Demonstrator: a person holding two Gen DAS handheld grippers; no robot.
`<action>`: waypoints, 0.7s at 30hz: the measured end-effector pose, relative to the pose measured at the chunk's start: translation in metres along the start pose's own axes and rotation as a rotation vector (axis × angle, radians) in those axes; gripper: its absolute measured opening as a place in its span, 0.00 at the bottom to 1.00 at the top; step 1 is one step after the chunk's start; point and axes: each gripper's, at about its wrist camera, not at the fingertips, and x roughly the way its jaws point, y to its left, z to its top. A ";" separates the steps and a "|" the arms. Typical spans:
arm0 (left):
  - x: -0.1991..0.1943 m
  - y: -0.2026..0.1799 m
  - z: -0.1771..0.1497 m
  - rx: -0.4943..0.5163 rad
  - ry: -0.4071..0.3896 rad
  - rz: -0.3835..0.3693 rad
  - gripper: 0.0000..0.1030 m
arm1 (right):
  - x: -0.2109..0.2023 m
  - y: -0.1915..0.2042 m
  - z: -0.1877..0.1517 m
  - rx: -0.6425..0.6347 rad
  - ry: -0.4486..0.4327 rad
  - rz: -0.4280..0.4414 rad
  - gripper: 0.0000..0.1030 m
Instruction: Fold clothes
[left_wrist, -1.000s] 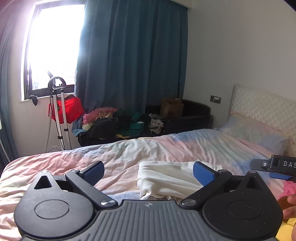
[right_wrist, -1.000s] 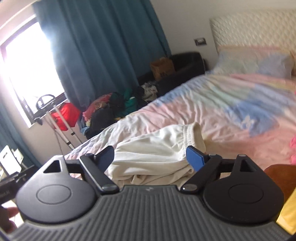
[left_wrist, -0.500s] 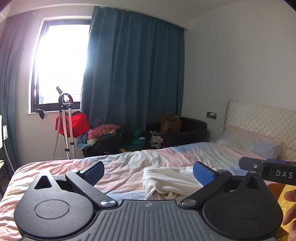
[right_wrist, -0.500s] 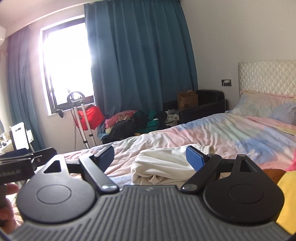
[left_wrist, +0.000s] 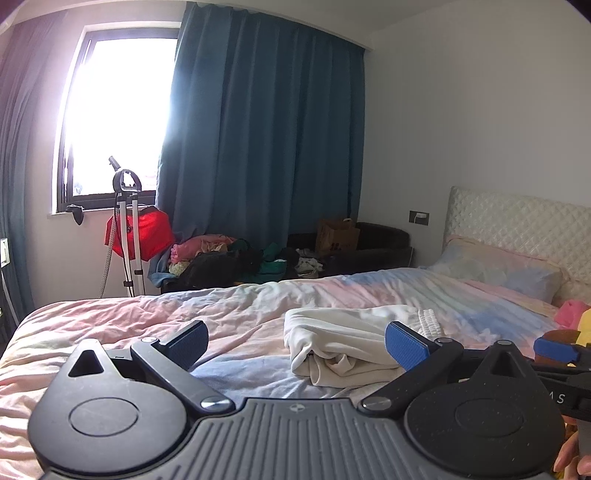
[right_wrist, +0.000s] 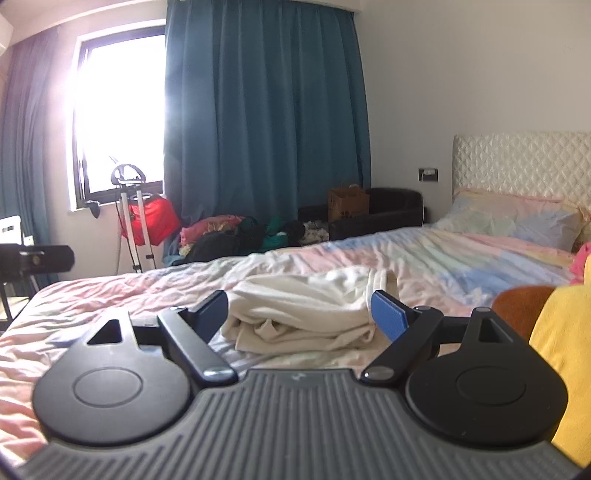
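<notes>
Apparently, the cream garment (right_wrist: 303, 314), near the bed's (left_wrist: 110, 321) front edge, was approached; both grippers (left_wrist: 295, 343) (right_wrist: 299, 314) were held open, empty; grasping was needed next.

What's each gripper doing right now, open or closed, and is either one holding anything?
Left gripper: open, holding nothing.
Right gripper: open, holding nothing; the white garment lies on the bed ahead of it.
</notes>
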 end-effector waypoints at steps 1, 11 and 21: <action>0.002 -0.001 -0.004 0.004 0.003 0.003 1.00 | 0.002 -0.001 -0.005 0.000 0.012 -0.003 0.83; 0.020 -0.007 -0.027 0.023 0.036 0.002 1.00 | 0.008 0.016 -0.022 -0.063 -0.005 -0.021 0.83; 0.026 -0.004 -0.035 0.016 0.049 0.013 1.00 | 0.014 0.020 -0.023 -0.077 0.003 -0.020 0.83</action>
